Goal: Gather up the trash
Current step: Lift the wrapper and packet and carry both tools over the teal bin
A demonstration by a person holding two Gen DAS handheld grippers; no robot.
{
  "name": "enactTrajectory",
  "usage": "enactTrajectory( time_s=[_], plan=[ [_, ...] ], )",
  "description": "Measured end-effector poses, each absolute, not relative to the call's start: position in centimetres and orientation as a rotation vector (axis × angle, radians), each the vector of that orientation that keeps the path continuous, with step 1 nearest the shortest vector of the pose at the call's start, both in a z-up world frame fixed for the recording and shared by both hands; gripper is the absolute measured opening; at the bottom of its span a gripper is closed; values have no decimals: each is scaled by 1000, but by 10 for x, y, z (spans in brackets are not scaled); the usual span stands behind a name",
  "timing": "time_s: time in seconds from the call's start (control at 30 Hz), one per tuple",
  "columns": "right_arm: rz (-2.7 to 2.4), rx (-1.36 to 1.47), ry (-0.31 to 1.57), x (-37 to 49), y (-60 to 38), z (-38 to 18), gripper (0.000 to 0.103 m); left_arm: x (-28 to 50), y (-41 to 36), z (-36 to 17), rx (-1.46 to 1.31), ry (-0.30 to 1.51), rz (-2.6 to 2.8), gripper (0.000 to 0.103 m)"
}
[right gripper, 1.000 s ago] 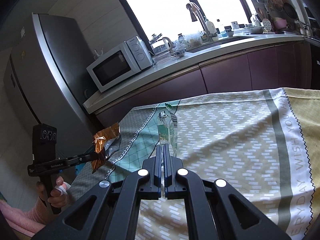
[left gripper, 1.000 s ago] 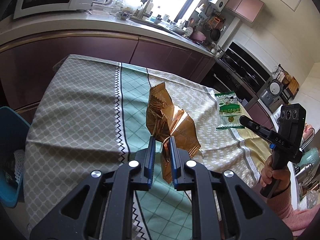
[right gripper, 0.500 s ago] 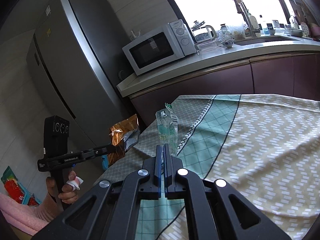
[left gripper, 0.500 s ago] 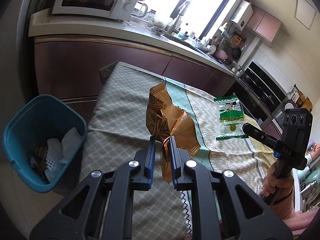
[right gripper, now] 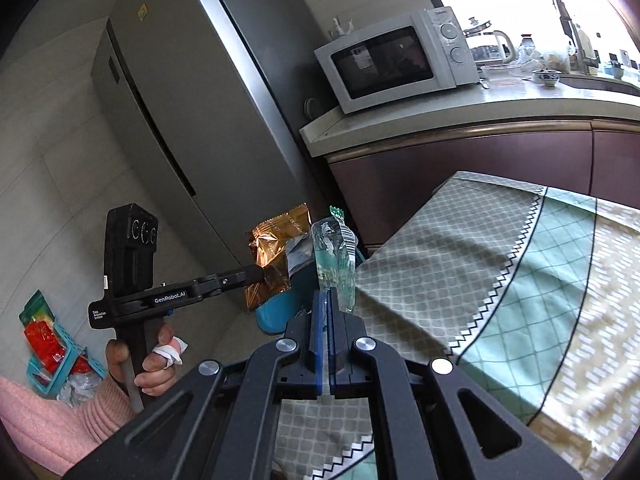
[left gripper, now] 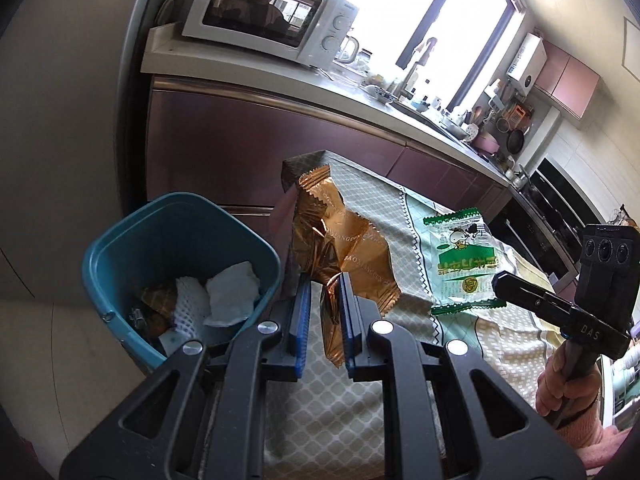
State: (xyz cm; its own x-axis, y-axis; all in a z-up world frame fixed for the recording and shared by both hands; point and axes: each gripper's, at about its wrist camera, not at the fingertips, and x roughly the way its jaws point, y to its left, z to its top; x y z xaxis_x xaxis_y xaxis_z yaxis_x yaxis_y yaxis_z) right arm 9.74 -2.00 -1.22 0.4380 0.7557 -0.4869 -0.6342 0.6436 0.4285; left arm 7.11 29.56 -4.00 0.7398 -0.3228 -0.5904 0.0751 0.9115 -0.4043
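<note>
- The left tongs were closed on the lower edge of a crinkled copper-gold foil snack wrapper, which stood up from between the blue-padded fingers.
- In the right wrist view the same left tongs held that gold wrapper in the air, off the near-left edge of the tabletop.
- The right tongs were shut tight on a clear-and-green plastic candy wrapper, held upright with its green serrated end on top.
- From the left wrist view this green wrapper hung flat-faced from the right tongs, to the right of the gold one and above the cloth.
- A teal plastic waste bin stood on the floor to the left of the tabletop, below and left of the gold wrapper; it held white crumpled paper and other scraps.
- The tabletop carried a patterned cloth in grey-green, mint and yellow bands.
- A white microwave sat on the far counter, beside a tall grey refrigerator.
</note>
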Motion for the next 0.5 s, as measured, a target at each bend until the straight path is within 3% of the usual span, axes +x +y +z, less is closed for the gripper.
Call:
enactTrajectory(
  time_s=[0.5],
  plan=[
    [945, 145, 738, 115, 46, -14, 1, 61, 345, -45, -385, 707, -118, 14]
  ],
)
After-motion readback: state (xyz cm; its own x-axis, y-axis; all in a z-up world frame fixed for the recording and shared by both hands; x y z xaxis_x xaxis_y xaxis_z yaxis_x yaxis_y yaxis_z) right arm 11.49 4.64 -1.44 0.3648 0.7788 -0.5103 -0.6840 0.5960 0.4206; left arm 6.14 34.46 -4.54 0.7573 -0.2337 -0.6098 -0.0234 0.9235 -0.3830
